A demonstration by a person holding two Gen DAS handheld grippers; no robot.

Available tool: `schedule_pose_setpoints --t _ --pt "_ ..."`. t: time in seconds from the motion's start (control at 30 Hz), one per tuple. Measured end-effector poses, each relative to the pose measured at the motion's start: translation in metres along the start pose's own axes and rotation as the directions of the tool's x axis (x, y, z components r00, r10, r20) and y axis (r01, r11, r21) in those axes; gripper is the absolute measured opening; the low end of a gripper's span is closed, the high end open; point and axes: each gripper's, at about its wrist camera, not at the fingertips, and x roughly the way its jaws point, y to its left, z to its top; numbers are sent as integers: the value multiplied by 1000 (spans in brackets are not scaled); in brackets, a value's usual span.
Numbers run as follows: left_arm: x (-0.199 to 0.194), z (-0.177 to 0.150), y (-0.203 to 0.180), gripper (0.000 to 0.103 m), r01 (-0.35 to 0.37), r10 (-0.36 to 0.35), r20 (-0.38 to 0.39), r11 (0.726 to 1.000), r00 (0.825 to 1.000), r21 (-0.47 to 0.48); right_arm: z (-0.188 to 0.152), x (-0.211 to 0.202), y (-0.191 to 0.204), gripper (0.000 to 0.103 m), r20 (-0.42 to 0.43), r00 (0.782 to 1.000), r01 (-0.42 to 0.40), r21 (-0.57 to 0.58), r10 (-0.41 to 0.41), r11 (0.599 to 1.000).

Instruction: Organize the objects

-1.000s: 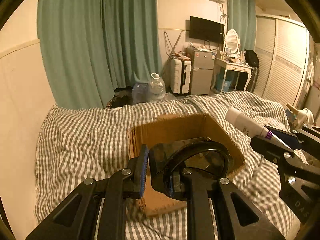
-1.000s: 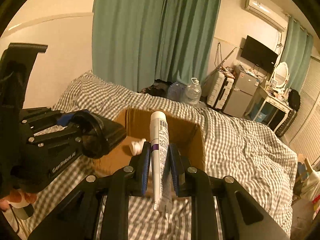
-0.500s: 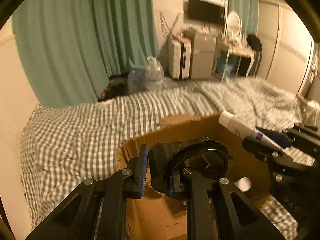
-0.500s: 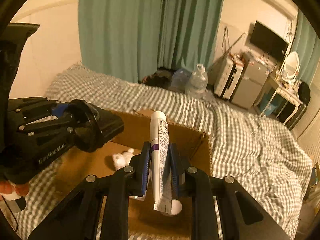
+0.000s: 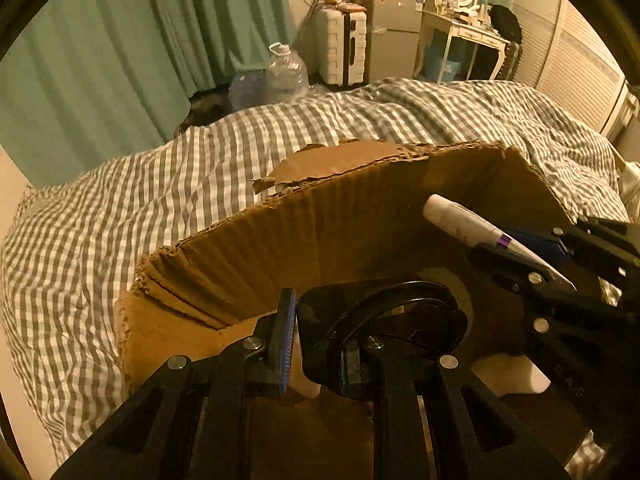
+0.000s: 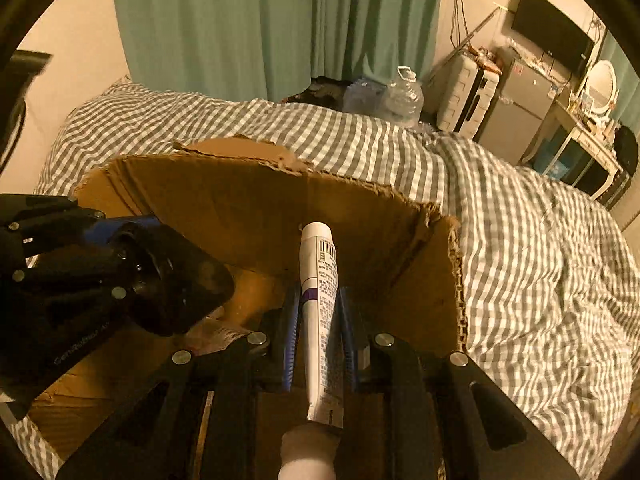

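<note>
An open cardboard box [image 5: 360, 216] lies on a grey checked bed; it also shows in the right wrist view [image 6: 248, 208]. My left gripper [image 5: 316, 340] is shut on a pair of dark goggles [image 5: 384, 320] and holds them inside the box. My right gripper [image 6: 318, 312] is shut on a white tube with a purple band [image 6: 320, 292], cap pointing at the far box wall, also inside the box. The tube [image 5: 472, 228] shows at the right of the left wrist view. The goggles [image 6: 176, 284] show at the left of the right wrist view.
White items [image 5: 516, 372] lie on the box floor, one just below my right gripper [image 6: 308, 452]. The checked bedding [image 6: 540, 260] surrounds the box. Beyond the bed are green curtains [image 6: 260, 20], water jugs [image 6: 400, 96], a suitcase [image 5: 344, 52] and a small fridge.
Both grippers have moved forward and down into the box, still holding their objects. The box walls now rise around them.
</note>
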Motion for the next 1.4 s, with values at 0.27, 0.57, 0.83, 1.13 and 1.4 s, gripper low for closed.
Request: schedule_pose_setpoints --t 0.27,0.57,0.83,1.13,1.4 --pt "-14 -1 -3 30 -4 4 17 1000 1000 3 -1 -14 -9 20 27 999 -29 83 26 996" --pt "-57 -14 -3 83 -46 46 58 999 997 -12 -8 -66 2 56 82 993 86 40 -89 996" --pt "-131 -10 3 83 -55 68 189 996 980 -71 -12 -130 14 62 153 982 100 47 -107 994" --pt "-220 -21 -5 94 -67 95 345 993 934 -93 -23 -213 25 70 291 941 146 104 -170 984" --pt "-285 -46 -18 98 -85 112 451 993 885 -79 -44 -275 39 84 359 912 162 126 -197 979"
